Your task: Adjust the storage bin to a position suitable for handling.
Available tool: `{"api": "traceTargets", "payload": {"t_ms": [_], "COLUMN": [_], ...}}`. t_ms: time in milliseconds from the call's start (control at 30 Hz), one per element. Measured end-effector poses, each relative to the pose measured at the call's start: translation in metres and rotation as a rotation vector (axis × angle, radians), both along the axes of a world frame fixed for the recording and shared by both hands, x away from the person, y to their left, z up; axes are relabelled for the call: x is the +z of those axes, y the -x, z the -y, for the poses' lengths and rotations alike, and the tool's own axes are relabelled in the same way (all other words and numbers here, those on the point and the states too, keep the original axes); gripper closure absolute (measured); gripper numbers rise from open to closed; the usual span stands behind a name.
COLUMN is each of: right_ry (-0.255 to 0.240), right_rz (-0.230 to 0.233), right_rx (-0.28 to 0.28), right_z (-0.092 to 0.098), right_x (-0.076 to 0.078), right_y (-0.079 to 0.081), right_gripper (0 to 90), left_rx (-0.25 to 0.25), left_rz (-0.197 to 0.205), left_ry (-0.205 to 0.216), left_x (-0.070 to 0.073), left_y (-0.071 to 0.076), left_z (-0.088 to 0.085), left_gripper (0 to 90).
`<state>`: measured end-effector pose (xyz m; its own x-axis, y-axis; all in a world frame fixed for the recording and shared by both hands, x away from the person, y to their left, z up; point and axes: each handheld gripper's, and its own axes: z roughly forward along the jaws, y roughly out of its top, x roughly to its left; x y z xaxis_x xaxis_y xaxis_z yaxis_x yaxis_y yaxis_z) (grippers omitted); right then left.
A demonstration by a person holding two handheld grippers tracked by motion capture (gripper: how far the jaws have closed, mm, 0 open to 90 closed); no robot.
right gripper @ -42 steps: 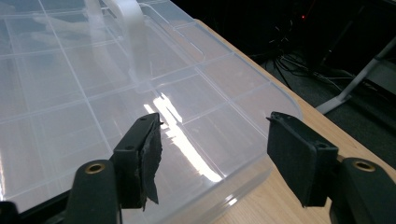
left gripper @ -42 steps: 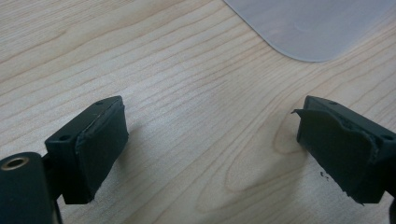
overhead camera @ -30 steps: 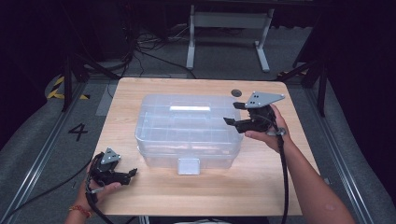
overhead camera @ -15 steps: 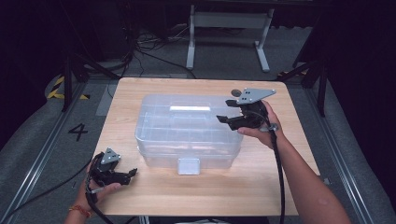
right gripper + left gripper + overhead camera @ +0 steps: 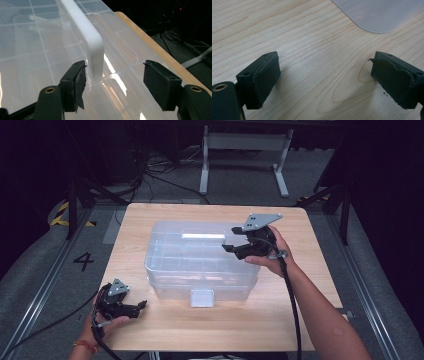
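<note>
A clear plastic storage box (image 5: 200, 265) with a snapped-on lid sits mid-table, a white handle (image 5: 202, 236) lying on its top and a pale latch (image 5: 202, 297) at its front. My right gripper (image 5: 231, 239) hovers over the lid's right end, open, pointing left. In the right gripper view the handle's end (image 5: 93, 47) lies just ahead of the open right gripper (image 5: 117, 82), nearer the left pad and not gripped, above the lid (image 5: 37, 62). My left gripper (image 5: 141, 305) rests low at the table's front left, open. In its own view the left gripper (image 5: 328, 75) frames bare wood, the box's corner (image 5: 377, 12) beyond.
The wooden table (image 5: 280, 320) has free surface in front of and to the right of the box. Its far edge (image 5: 140, 37) drops to a dark floor with cables and a metal stand (image 5: 245, 142). A floor marking "4" (image 5: 83, 261) lies to the left.
My right gripper has moved left from beside the box to over the lid's right end, jaws still apart. The left gripper and the box have not moved.
</note>
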<state>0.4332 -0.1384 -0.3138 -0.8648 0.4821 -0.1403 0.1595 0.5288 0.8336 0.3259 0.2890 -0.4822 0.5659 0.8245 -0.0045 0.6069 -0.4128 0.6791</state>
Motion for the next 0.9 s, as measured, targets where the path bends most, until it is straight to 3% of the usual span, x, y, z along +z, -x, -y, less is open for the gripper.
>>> {"api": "traceTargets", "payload": {"t_ms": [300, 633, 800, 900], "right_ry": [0.02, 0.042, 0.062, 0.071], "right_rz": [0.002, -0.021, -0.013, -0.002], "right_rx": [0.006, 0.035, 0.05, 0.057], "right_z": [-0.009, -0.018, -0.025, -0.029], "right_x": [0.003, 0.007, 0.009, 0.009], "right_y": [-0.002, -0.007, -0.005, -0.004], "right_gripper": [38.2, 53.3, 65.2, 67.6], "left_rx": [0.0, -0.001, 0.007, 0.008], "left_rz": [0.0, 0.0, -0.003, -0.003], "left_ry": [0.0, -0.001, 0.005, 0.005], "left_x": [0.0, 0.0, 0.0, 0.0], "left_y": [0.0, 0.0, 0.0, 0.001], "left_z": [0.0, 0.0, 0.0, 0.0], "left_gripper": [9.2, 9.2, 9.7, 9.9]}}
